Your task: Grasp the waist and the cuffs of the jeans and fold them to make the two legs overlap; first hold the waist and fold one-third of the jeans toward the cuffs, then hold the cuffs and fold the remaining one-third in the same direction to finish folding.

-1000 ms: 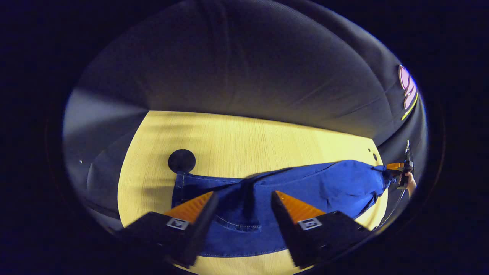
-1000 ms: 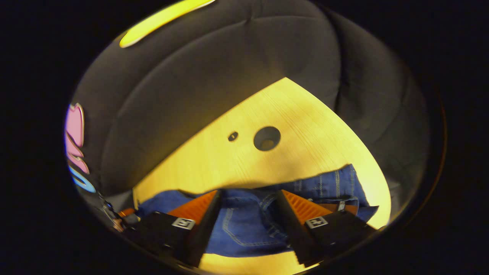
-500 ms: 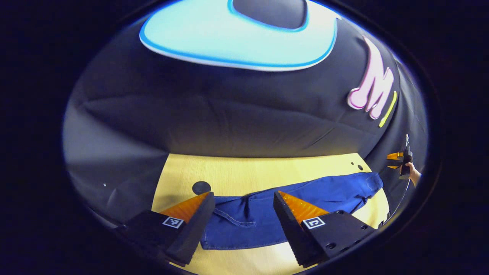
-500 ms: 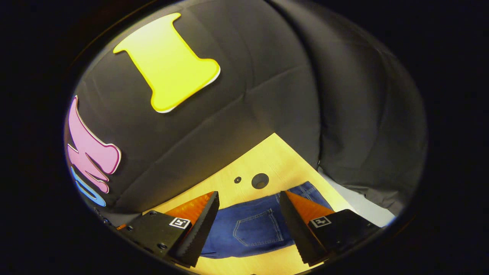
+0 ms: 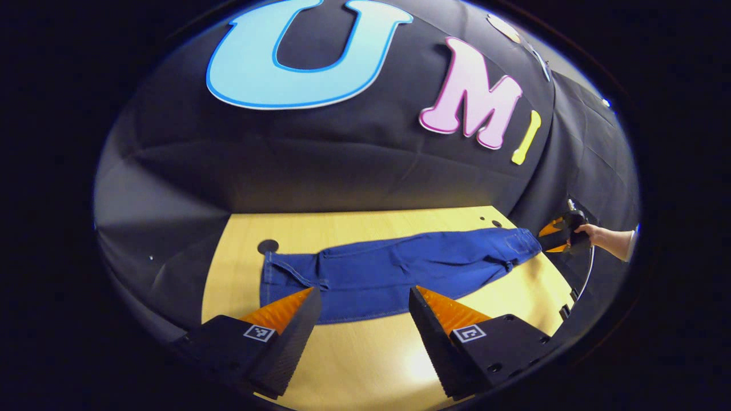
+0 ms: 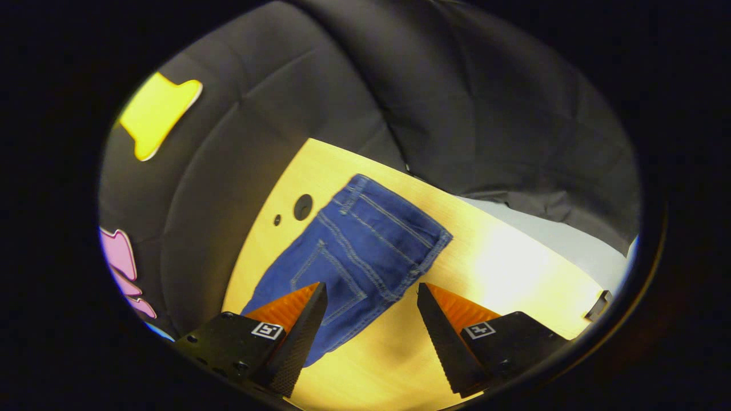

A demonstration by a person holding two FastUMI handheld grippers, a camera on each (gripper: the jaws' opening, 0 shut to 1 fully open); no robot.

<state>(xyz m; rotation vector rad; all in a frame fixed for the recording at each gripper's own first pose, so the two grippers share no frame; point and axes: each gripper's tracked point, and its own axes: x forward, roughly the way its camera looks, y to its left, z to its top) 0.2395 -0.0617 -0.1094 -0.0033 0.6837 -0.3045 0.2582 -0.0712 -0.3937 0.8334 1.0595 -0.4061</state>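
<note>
The blue jeans lie flat along the wooden table, legs overlapped in one long strip, with the cuffs by a round hole and the waist near the opposite end of the table. The left gripper hangs above the near edge of the strip, jaws spread and holding nothing. The right gripper is likewise released above the seat of the jeans; in the left gripper view it sits in a hand just past the waist.
</note>
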